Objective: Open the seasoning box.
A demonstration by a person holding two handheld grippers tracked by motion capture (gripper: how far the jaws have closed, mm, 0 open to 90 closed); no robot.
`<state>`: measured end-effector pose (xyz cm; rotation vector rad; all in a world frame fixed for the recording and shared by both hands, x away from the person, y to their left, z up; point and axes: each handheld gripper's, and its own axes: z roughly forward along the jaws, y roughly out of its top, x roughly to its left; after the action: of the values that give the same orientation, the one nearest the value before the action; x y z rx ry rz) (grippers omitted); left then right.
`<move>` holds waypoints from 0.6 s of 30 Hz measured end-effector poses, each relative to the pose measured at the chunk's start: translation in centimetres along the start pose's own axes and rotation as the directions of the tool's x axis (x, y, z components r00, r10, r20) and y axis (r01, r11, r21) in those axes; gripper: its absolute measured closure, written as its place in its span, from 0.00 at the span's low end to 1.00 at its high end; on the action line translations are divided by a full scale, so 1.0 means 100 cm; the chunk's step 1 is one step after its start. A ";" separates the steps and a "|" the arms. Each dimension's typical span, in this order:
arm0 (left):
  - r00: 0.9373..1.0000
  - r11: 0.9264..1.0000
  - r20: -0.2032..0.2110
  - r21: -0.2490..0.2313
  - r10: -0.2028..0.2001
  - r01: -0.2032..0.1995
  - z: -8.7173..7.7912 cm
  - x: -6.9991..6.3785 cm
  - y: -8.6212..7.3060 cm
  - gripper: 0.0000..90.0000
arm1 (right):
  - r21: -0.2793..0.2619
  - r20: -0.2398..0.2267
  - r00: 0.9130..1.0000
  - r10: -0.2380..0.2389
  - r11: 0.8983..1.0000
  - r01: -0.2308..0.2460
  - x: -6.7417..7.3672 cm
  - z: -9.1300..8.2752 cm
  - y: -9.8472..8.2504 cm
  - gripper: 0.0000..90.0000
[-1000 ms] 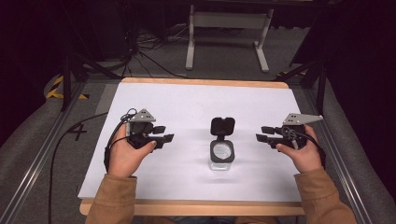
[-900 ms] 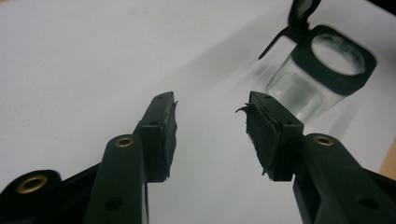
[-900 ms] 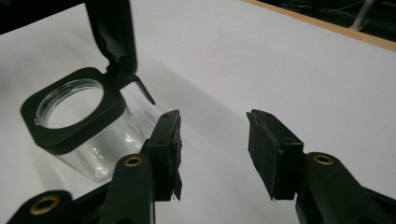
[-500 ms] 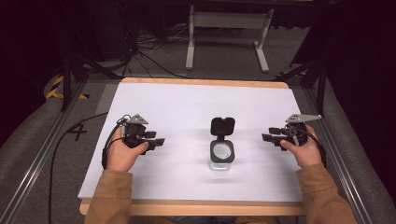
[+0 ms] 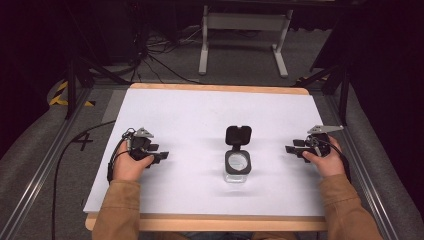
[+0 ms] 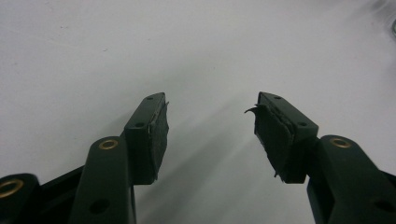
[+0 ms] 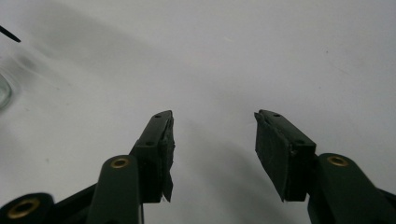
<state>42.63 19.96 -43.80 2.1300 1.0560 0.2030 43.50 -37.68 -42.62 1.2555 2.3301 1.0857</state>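
High view puts the open-lidded jar (image 5: 237, 161) at centre frame, your left gripper (image 5: 159, 157) and right gripper (image 5: 292, 149) both spread and empty well apart either side; approach slowly, steadying its base first.

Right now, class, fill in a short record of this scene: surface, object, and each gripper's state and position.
surface: white table top
object: clear container with black flip lid open, near centre
left gripper: jaws open, nothing between them, left of the container
right gripper: jaws open, nothing between them, right of the container
contact: neither touches the container
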 end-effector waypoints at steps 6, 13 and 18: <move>1.000 1.000 -0.009 0.011 0.011 -0.011 0.005 0.005 -0.006 0.47 | 0.006 0.004 0.999 -0.039 0.999 0.039 -0.004 0.006 -0.005 0.54; 0.998 0.998 -0.001 0.000 0.056 -0.056 0.010 0.002 -0.005 0.43 | -0.017 0.013 0.999 -0.047 0.999 0.047 -0.005 0.009 -0.010 0.54; 0.998 0.998 0.012 -0.002 0.065 -0.065 0.013 0.000 -0.002 0.42 | -0.028 0.027 0.998 -0.063 0.998 0.064 -0.003 0.009 -0.011 0.54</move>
<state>43.05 19.31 -44.88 2.1634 0.9797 0.2212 43.56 -37.86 -44.10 1.1703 2.3107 1.0716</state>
